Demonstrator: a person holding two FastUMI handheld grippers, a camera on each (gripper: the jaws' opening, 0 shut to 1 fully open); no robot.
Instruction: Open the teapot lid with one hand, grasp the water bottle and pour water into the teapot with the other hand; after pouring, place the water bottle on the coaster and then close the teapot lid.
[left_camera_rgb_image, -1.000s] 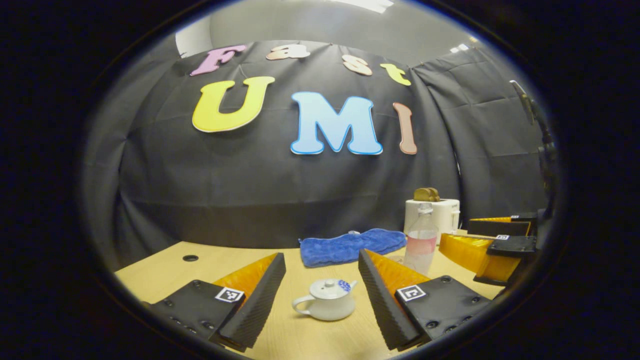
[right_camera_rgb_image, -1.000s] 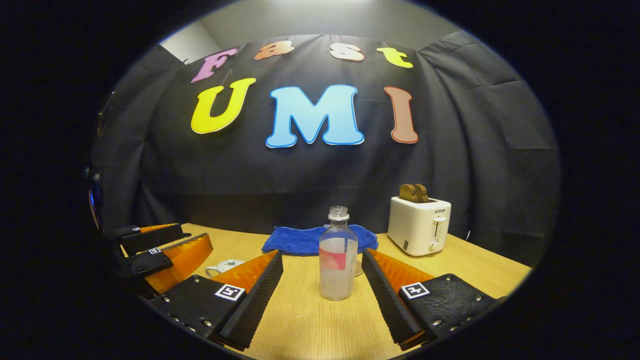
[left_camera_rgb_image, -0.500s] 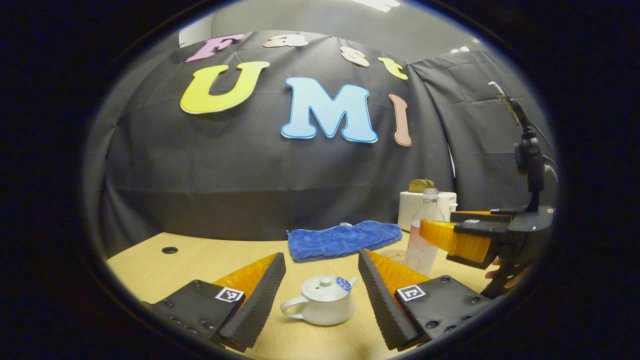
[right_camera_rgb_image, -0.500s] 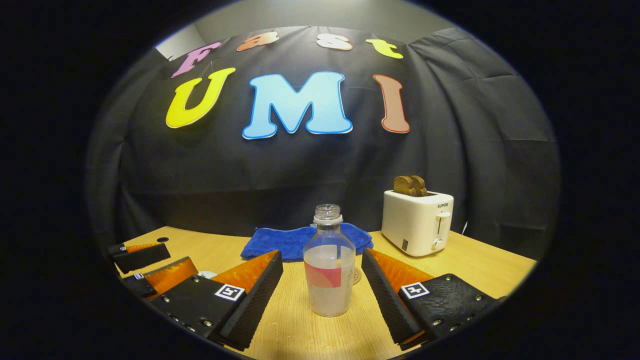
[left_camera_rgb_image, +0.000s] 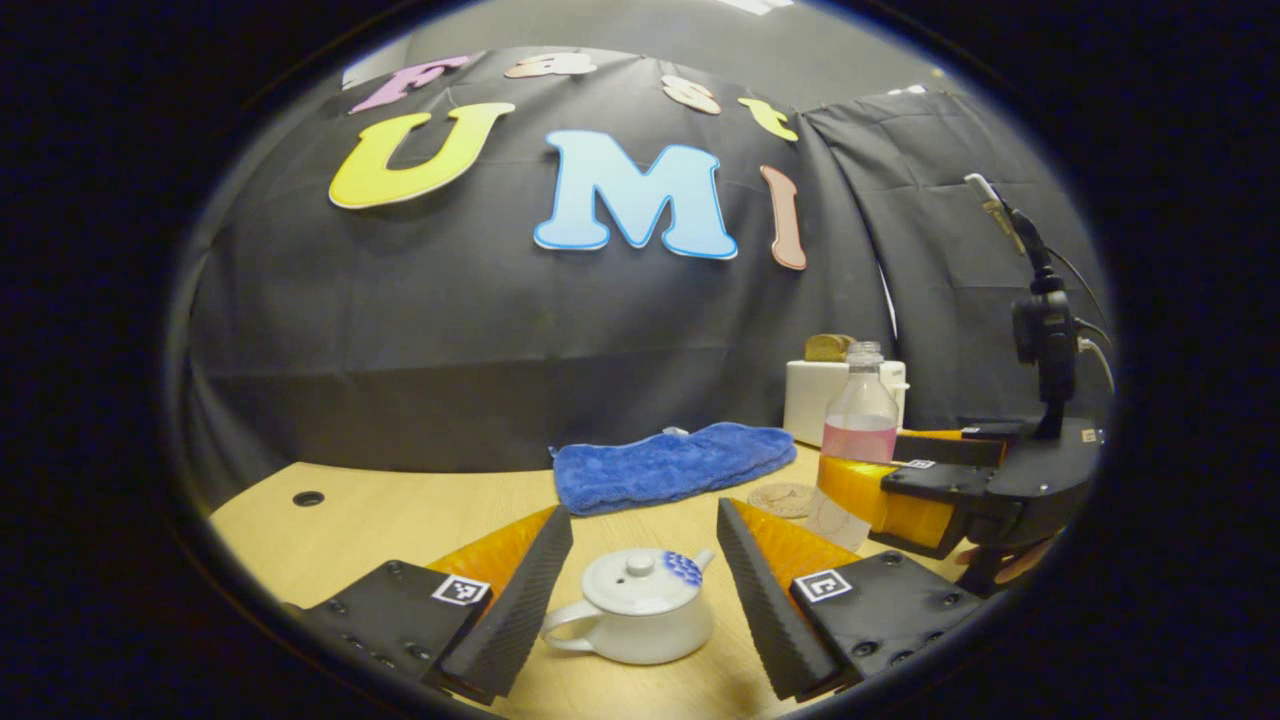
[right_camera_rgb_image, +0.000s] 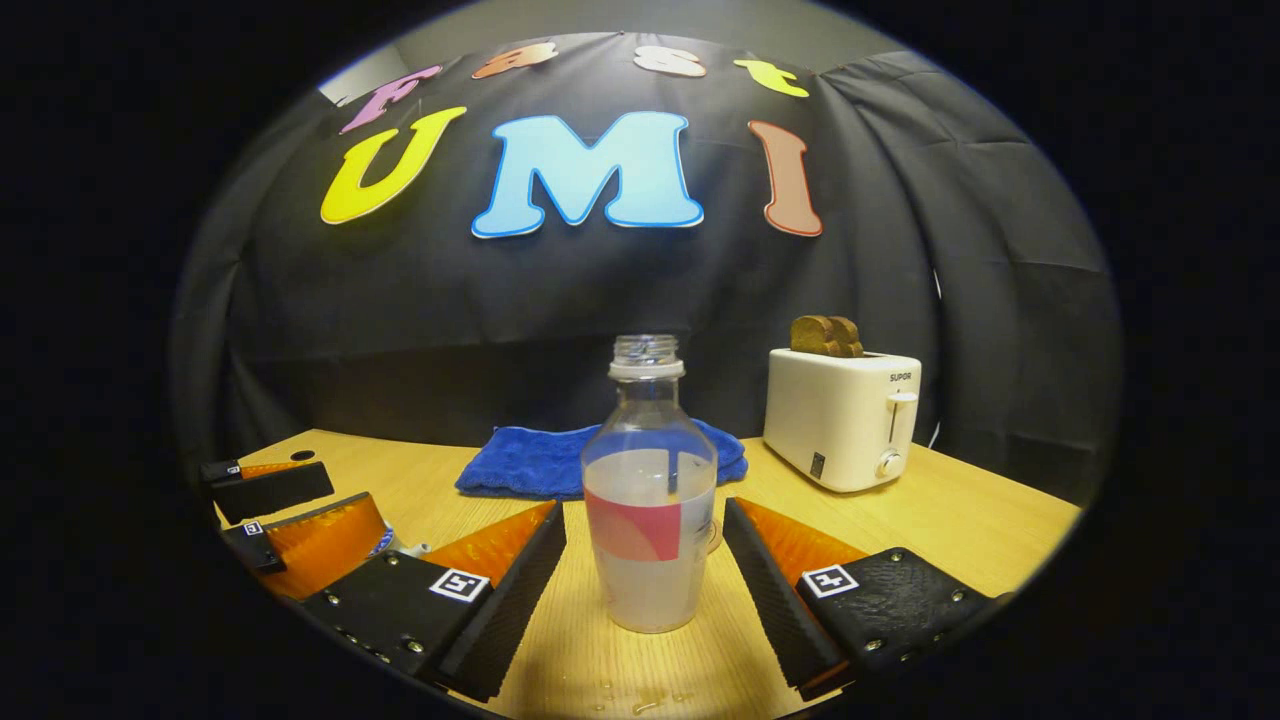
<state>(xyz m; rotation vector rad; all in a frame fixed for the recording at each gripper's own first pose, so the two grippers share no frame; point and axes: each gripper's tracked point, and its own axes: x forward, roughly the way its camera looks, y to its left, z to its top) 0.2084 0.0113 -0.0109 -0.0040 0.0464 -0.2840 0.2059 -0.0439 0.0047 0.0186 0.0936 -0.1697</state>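
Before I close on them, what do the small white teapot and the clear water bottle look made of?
Small white teapot: probably glazed ceramic; glossy, opaque, with a blue painted patch by the spout. Clear water bottle: likely thin plastic; see-through wall, threaded uncapped neck, liquid visible inside.

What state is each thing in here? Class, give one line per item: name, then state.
Teapot: upright on the table, lid on.
Bottle: upright, uncapped, partly filled, between the open right gripper fingers.
Left gripper: open, either side of the teapot.
Toaster: bread sticking up from its slots.
Cloth: crumpled, lying on the table.
Coaster: nothing on it.
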